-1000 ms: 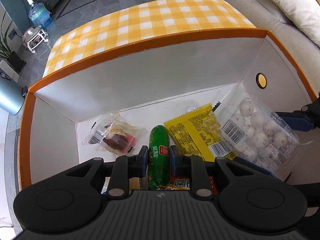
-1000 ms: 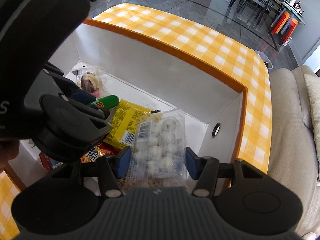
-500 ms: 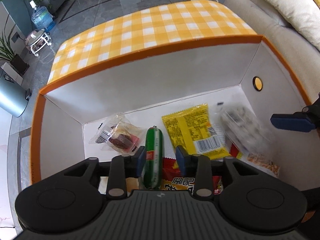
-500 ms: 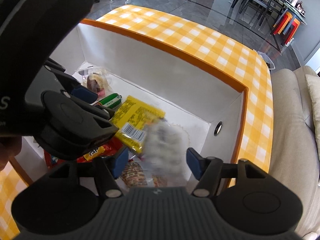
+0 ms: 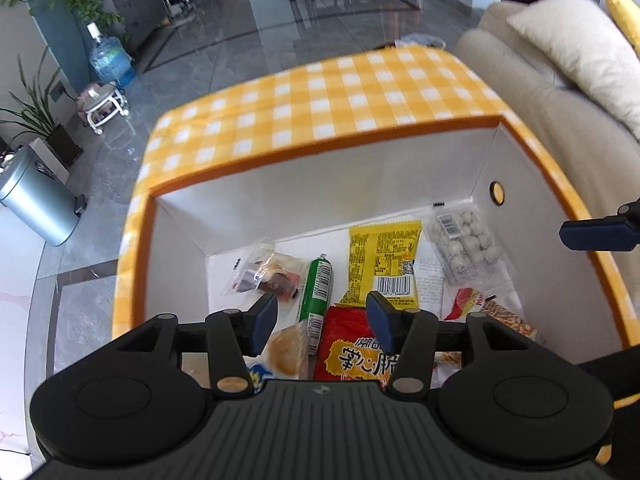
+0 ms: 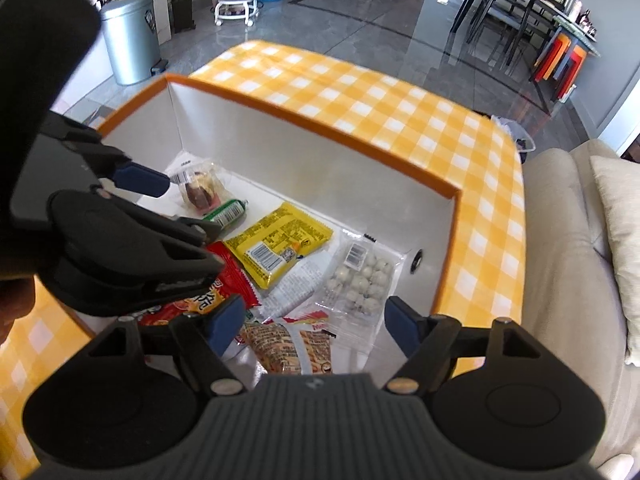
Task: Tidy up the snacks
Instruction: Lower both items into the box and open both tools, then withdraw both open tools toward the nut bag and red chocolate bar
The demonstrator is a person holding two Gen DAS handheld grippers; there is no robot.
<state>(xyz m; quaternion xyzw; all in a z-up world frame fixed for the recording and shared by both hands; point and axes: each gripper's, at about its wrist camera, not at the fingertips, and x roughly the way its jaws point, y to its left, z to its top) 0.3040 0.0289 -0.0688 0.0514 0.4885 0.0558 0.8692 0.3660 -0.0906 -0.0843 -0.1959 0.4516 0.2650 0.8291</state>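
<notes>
A grey tiled living room surrounds the white orange-rimmed box (image 5: pixel 320 200) on a yellow checked cloth. Inside already lie the green sausage stick (image 5: pixel 318 285) at 12 o'clock of the left gripper (image 5: pixel 322 322) and the clear pack of white balls (image 6: pixel 360 280) at 12 o'clock of the right gripper (image 6: pixel 312 326). Both jaws are opening, released, holding nothing; whether more snacks wait outside I cannot tell.

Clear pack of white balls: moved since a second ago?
Yes. The clear pack of white balls has dropped from between the right hand-held gripper's pads to the box floor, below the wall's round hole.
</notes>
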